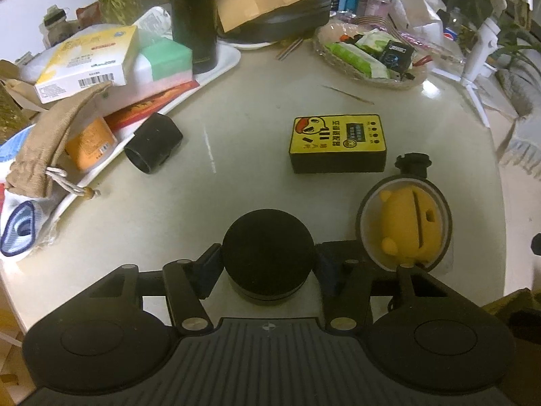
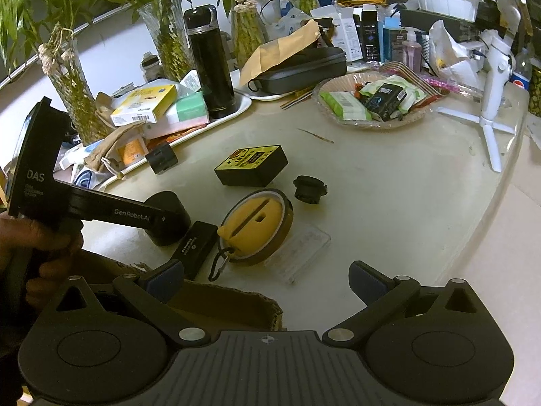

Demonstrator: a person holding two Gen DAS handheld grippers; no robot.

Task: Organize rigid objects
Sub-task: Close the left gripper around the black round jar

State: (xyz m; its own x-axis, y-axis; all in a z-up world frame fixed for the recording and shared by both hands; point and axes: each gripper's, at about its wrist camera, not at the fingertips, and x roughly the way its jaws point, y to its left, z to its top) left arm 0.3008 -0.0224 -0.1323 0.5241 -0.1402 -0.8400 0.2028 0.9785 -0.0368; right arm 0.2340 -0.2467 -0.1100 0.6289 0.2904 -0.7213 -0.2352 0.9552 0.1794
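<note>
My left gripper [image 1: 267, 264] is shut on a black round cylinder [image 1: 267, 247], which stands on the table; the same cylinder [image 2: 169, 216] shows in the right wrist view under the left gripper's arm. A yellow-topped black box [image 1: 338, 142] lies ahead, also seen in the right wrist view [image 2: 252, 164]. A round case with a yellow figure [image 1: 404, 223] lies to the right, near a small black cap [image 1: 414, 164]. A black tube [image 1: 154, 142] lies left. My right gripper [image 2: 267, 284] is open and empty above a cardboard box edge [image 2: 223, 304].
A white tray [image 1: 219, 64] with boxes, a burlap pouch and a tall black flask [image 1: 192, 17] lines the left. A wicker basket [image 1: 368, 77] of packets sits far right, beside a white tripod [image 2: 490, 101]. A clear plastic case [image 2: 301, 250] and a flat black box [image 2: 196, 247] lie near the round case.
</note>
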